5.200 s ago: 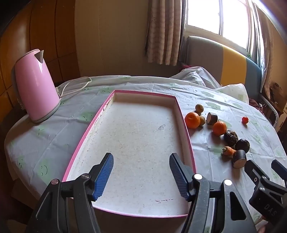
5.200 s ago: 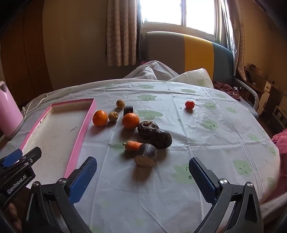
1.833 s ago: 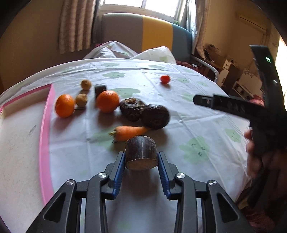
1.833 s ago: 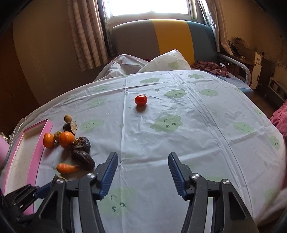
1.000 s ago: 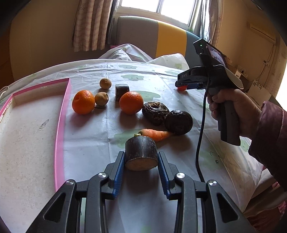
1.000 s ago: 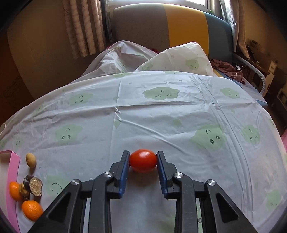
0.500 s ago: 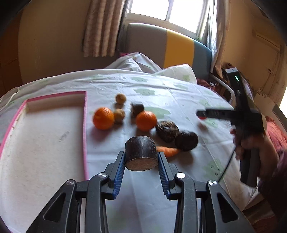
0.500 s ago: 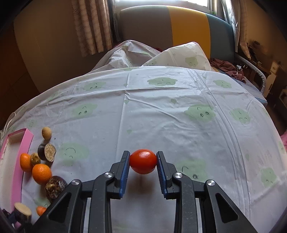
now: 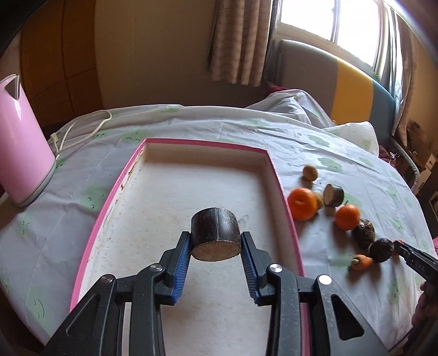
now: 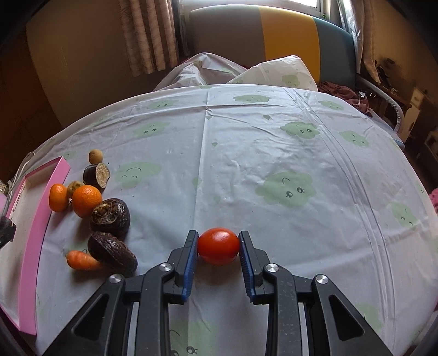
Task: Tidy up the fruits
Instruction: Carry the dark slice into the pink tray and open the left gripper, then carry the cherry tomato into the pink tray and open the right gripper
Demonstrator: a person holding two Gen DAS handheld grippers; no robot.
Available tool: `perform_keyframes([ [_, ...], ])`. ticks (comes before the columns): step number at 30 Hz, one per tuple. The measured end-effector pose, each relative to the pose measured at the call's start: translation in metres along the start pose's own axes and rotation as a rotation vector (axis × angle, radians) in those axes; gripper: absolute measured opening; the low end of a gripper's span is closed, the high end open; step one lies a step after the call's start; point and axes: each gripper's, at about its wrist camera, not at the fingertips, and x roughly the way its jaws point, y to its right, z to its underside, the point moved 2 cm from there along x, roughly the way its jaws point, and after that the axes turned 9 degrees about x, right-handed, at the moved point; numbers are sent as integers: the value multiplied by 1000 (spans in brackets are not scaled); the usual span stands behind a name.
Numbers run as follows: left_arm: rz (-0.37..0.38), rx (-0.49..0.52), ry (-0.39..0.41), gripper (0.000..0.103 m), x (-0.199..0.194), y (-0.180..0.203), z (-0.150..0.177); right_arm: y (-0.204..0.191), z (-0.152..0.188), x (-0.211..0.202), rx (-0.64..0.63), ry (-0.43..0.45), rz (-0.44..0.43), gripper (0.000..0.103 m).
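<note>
A: Which step is this?

B: Carrying, I'd say. The left gripper (image 9: 215,247) is clamped on a dark cane stub (image 9: 215,236) above the pink tray (image 9: 284,202); next it must lower and let go

A: And the other?

B: The right gripper (image 10: 218,247) pinches a glossy red tomato (image 10: 218,246) over the tablecloth (image 10: 273,153), near the loose fruit

Bright window (image 9: 328,24) up high, sun coming in. Striped curtains (image 9: 238,41) hanging beside it. Plain yellow wall (image 9: 153,49), brown wood panels (image 9: 54,54) on the left. Sofa back (image 10: 260,30) in grey, yellow and blue behind the round tabletop (image 10: 273,153), covered with a pale cloth with green smiling clouds. Boxes and clutter (image 10: 410,104) far right.
</note>
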Motion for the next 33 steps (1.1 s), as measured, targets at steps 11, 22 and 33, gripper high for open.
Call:
perform_keyframes([
  [11, -15, -33, 9, 41, -14, -11, 4, -11, 16, -17, -48, 21, 7, 30],
  [22, -9, -54, 7, 41, -26, -22, 27, -53, 30, -43, -106, 32, -115, 30],
  [33, -24, -71, 26, 41, -38, -39, 39, -151, 57, -57, -249, -26, -354, 30],
])
